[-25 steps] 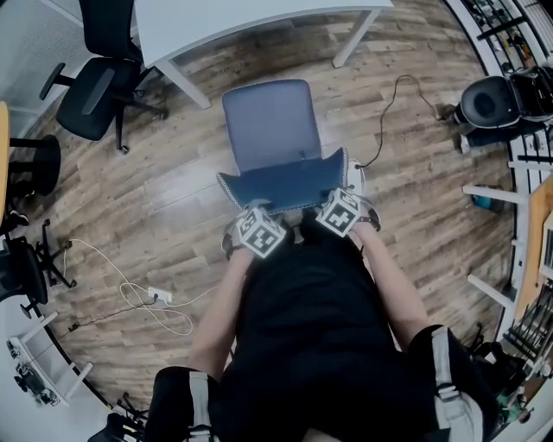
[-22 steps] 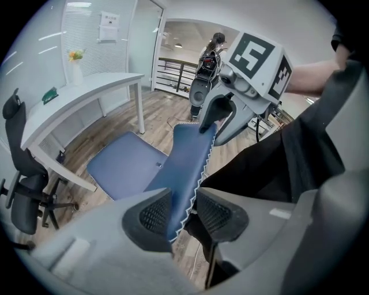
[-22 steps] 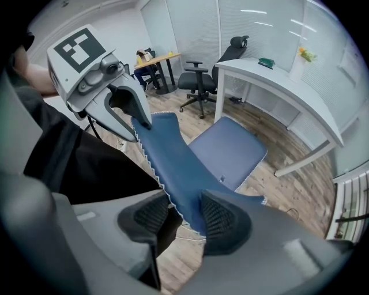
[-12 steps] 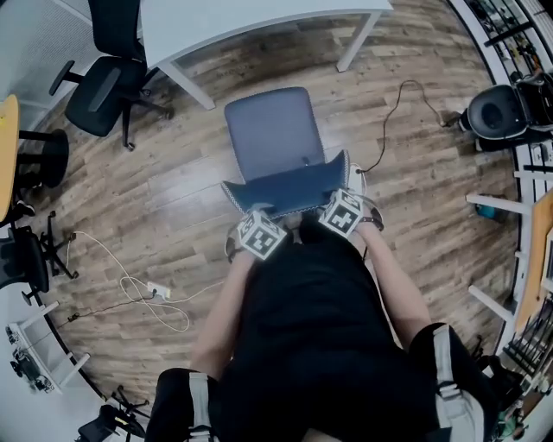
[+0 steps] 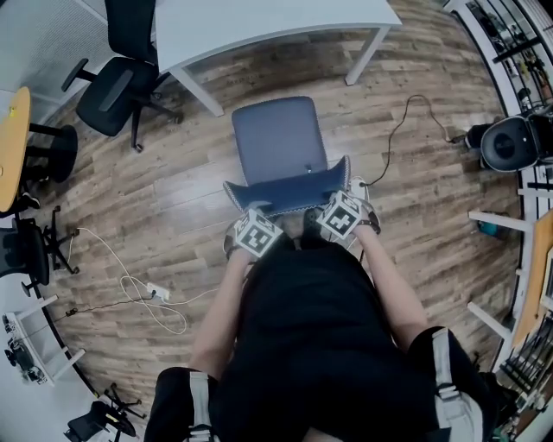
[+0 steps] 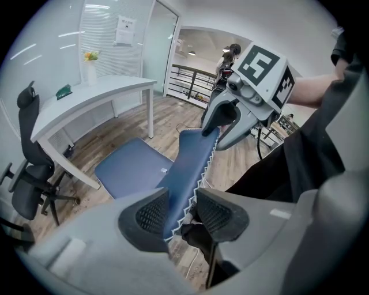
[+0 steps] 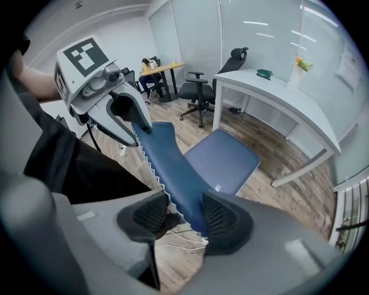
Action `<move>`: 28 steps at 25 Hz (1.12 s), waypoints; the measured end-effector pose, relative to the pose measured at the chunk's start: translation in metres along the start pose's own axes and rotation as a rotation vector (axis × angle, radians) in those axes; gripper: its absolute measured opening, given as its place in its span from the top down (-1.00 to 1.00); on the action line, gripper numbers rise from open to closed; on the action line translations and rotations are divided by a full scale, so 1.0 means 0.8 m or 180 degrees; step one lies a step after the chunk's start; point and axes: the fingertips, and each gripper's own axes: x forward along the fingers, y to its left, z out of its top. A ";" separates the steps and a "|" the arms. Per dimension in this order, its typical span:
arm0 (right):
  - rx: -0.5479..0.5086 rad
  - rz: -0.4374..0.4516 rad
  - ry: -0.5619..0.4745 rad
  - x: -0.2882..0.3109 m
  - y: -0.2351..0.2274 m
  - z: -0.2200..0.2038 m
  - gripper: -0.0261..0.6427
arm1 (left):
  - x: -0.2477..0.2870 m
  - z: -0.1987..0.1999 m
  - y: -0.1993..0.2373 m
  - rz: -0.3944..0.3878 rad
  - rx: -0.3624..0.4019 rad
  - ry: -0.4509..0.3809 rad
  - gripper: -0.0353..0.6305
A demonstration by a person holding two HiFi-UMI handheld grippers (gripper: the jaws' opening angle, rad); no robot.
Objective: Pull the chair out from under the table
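Wooden planks (image 5: 173, 190) are laid under the white table (image 5: 259, 22); the chair backrest (image 5: 289, 188) is pinched by the right gripper (image 7: 185, 216) and the left gripper (image 6: 183, 207), its jaws opening.

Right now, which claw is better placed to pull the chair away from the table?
Right, probably. Both have the chair backrest between their jaws, but the left claw is opening, while the right claw clamps it firmly.

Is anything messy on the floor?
Yes. A white cable with a power strip lies in loose loops on the floor at the left, and a black cable trails right of the blue chair.
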 end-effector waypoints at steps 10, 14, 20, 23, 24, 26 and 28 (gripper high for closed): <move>-0.0067 -0.0122 -0.0215 -0.004 -0.024 0.025 0.34 | -0.002 0.018 0.026 0.0220 0.0098 -0.0154 0.47; -0.0099 -0.0098 -0.0263 -0.003 -0.025 0.027 0.34 | -0.003 0.018 0.027 0.0243 0.0125 -0.0187 0.46; -0.0114 -0.0128 -0.0310 -0.005 -0.026 0.026 0.34 | -0.003 0.021 0.027 0.0318 0.0133 -0.0234 0.45; -0.0112 -0.0131 -0.0270 -0.005 -0.024 0.027 0.34 | -0.004 0.020 0.027 0.0316 0.0133 -0.0239 0.45; -0.0108 -0.0137 -0.0249 -0.004 -0.024 0.027 0.34 | -0.004 0.019 0.027 0.0320 0.0132 -0.0255 0.45; -0.0090 -0.0143 -0.0200 -0.003 -0.022 0.027 0.34 | -0.005 0.020 0.026 0.0328 0.0063 -0.0340 0.40; -0.0073 -0.0150 -0.0180 -0.004 -0.020 0.027 0.34 | -0.011 0.021 0.025 0.0343 -0.0095 -0.0445 0.32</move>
